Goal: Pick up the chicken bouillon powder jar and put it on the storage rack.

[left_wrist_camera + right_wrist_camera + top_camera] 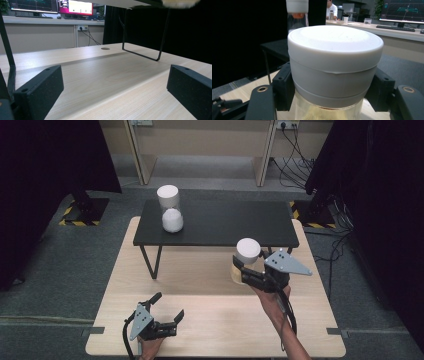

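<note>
right gripper (248,271): clamped on white-lidded jar (246,255), axis upright | black shelf (215,225) lies up-frame, just beyond | left gripper (168,312): wide open, empty, lower left

Even, soft overhead light fills the high view, with dark curtains swallowing both sides and a faint shadow under the black shelf (215,222). The left gripper view is sharp on the wooden table (105,82), while its jaws blur. The white lid (334,60) looks slightly soft and overbright.
</note>
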Demonstrator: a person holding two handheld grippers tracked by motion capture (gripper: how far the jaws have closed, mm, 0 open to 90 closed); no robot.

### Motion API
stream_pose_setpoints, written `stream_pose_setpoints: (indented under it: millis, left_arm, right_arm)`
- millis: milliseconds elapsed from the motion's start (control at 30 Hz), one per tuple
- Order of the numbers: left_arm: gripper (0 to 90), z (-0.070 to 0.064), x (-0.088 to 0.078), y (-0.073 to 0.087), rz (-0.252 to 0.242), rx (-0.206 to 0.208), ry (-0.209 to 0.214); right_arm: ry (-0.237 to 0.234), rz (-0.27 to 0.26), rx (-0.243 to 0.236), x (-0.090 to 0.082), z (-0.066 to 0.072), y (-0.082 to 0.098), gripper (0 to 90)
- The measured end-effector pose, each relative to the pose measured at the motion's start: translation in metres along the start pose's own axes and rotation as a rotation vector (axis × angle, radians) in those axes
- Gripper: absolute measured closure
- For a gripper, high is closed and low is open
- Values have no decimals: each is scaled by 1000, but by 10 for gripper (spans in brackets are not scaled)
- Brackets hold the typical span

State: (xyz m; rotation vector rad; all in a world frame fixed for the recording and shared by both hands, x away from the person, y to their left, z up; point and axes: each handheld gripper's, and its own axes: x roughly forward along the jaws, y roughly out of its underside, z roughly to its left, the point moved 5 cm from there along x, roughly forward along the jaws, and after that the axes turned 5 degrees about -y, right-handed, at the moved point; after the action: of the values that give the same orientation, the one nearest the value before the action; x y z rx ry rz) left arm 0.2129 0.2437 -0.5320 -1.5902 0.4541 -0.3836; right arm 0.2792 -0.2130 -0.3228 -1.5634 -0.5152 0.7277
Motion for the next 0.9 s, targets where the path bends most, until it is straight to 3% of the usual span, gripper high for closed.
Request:
stream_pose_setpoints:
  millis: [267,400,900]
  left_arm:
    - [1,0,0,0,2,-6,3]
    - [2,1,0,0,1,-4,-1]
    - [6,0,0,0,1,3,-2]
  right_arm:
    - [23,-3,7,11,-10,-37,347]
    - [64,4,0,29,-17,-54,347]
    - [153,21,5,86,-32,-80,347]
